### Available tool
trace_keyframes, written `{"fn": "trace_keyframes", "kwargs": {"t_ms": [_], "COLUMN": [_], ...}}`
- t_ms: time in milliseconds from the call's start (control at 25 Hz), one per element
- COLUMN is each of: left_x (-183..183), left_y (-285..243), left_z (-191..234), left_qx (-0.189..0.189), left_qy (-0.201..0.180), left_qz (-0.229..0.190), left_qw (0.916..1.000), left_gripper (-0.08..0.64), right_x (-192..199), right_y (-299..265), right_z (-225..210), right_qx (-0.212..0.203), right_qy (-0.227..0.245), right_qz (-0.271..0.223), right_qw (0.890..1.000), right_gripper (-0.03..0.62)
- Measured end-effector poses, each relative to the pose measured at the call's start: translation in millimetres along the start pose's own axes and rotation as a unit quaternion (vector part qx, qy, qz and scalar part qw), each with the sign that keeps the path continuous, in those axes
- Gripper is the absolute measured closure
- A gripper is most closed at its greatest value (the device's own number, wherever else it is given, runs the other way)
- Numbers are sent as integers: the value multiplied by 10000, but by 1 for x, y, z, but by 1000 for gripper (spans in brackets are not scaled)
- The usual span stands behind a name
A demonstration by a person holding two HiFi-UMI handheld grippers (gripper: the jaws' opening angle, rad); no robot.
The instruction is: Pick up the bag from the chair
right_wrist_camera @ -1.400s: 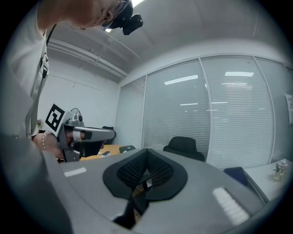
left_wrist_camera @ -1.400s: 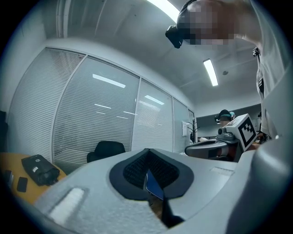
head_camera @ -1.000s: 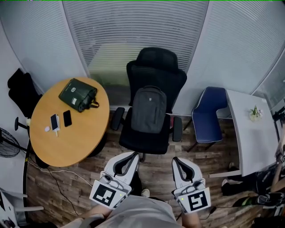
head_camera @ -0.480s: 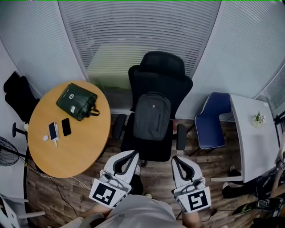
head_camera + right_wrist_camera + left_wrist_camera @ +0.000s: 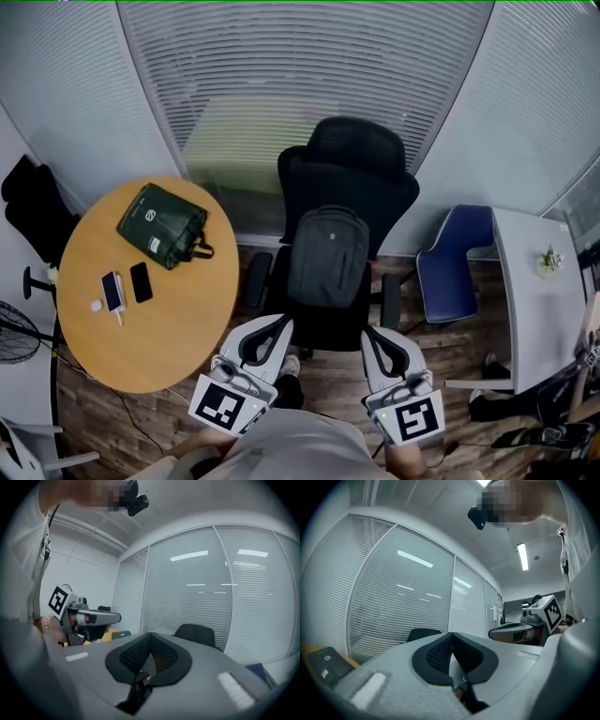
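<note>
A grey fabric backpack [image 5: 327, 255] rests on a black office chair [image 5: 345, 187] at twelve o'clock; both grippers, left [image 5: 267, 328] and right [image 5: 379, 340], are pressed together, empty.

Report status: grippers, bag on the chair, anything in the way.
Left gripper and right gripper both shut, empty. Grey backpack upright on black office chair, untouched. Nothing between grippers and backpack; round table off left.

I see a round wooden table [image 5: 173, 323] at left carrying a green pouch [image 5: 159, 223] and a black phone [image 5: 141, 281]; a blue chair [image 5: 450, 277] stands right.
</note>
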State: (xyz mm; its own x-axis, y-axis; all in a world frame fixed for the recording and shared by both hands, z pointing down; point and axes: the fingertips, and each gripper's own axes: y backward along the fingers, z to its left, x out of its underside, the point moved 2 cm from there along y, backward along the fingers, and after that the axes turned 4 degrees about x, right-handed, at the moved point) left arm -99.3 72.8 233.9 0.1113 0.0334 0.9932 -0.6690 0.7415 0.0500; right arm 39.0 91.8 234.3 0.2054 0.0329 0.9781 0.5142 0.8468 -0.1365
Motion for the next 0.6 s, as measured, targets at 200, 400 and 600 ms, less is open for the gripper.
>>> {"fn": "trace_keyframes", "kwargs": {"t_ms": [200, 400, 600], "left_x": [0, -2, -4], "left_y": [-10, -20, -29], "left_z": [28, 54, 70], "left_qx": [18, 75, 125], "left_qy": [1, -23, -38], "left_qz": [-14, -17, -52], "left_qw": [10000, 10000, 9999], "left_gripper": [557, 557, 557], "right_x": [-2, -7, -10], "right_y": [-32, -60, -78], "right_z": [0, 0, -2], "right_qx": [-17, 8, 44], "right_qy": [9, -29, -40], "right_qz": [34, 16, -26], "right_qw": [10000, 10000, 10000], "right_gripper": [589, 589, 589]}}
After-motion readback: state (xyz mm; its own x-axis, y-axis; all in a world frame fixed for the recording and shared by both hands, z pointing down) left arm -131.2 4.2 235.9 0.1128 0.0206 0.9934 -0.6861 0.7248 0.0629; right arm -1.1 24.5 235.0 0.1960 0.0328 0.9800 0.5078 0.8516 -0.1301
